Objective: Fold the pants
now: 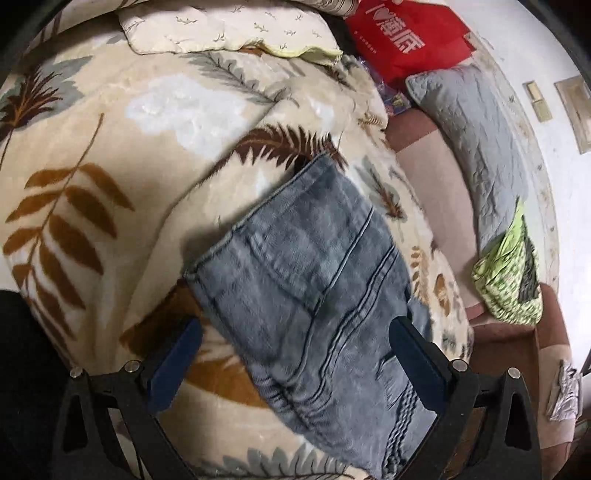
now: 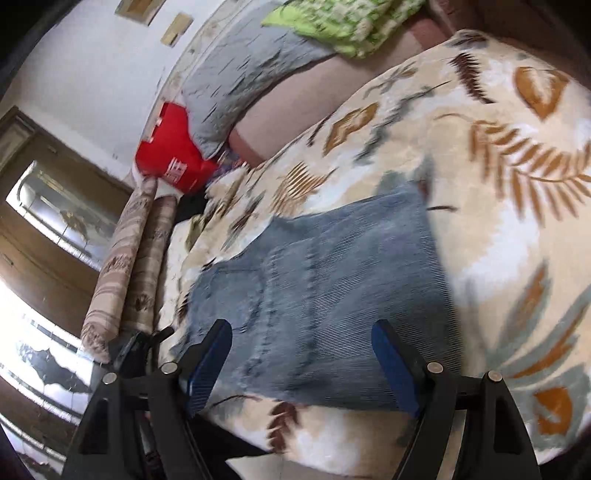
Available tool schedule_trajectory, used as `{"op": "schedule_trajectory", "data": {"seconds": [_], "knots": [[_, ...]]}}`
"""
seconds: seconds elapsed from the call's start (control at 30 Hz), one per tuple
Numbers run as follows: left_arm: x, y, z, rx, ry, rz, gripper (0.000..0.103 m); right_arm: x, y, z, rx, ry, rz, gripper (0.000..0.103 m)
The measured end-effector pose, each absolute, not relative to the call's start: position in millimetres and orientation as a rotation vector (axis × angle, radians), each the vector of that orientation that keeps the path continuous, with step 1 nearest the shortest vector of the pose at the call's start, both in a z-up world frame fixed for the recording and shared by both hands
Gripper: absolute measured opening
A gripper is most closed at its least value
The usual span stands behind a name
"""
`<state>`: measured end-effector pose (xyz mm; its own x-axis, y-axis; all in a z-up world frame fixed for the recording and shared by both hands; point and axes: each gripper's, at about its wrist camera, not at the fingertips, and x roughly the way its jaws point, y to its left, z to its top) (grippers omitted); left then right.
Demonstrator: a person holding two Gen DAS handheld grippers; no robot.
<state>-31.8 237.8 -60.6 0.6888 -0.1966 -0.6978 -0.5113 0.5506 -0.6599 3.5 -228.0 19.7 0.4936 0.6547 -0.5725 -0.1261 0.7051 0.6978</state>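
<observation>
The pants (image 1: 306, 280) are blue-grey jeans, folded into a compact rectangle on a cream blanket with a leaf print (image 1: 110, 155). In the left wrist view my left gripper (image 1: 295, 343) hangs open just above their near end, with one blue finger on each side and nothing between the pads. In the right wrist view the same jeans (image 2: 332, 288) lie flat and motion-blurred. My right gripper (image 2: 303, 347) is open above their near edge and holds nothing.
A grey quilted pillow (image 1: 476, 147), a red bag (image 1: 402, 40) and a green patterned bundle (image 1: 513, 280) lie on the pink sheet beyond the blanket. A cream pillow (image 1: 229, 26) sits at the far side. Rolled bedding (image 2: 125, 266) and a wooden cabinet (image 2: 44, 221) stand by the bed's edge.
</observation>
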Motion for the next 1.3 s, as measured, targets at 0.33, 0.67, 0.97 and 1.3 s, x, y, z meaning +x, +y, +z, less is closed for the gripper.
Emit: {"op": "schedule_trajectory", "data": {"seconds": [0.33, 0.67, 0.97, 1.3], "knots": [[-32, 253, -67, -1.054, 0.778, 0.160, 0.100, 75, -94, 23, 0.718, 1.179, 0.706, 0.081], [-35, 262, -68, -1.087, 0.773, 0.104, 0.100, 106, -54, -4, 0.702, 1.282, 0.589, 0.081], [-32, 267, -71, -1.110, 0.762, 0.098, 0.100, 118, -36, -20, 0.641, 1.343, 0.574, 0.092], [-30, 259, -70, -1.067, 0.749, 0.151, 0.100, 104, -28, -15, 0.689, 1.354, 0.627, 0.093]]}}
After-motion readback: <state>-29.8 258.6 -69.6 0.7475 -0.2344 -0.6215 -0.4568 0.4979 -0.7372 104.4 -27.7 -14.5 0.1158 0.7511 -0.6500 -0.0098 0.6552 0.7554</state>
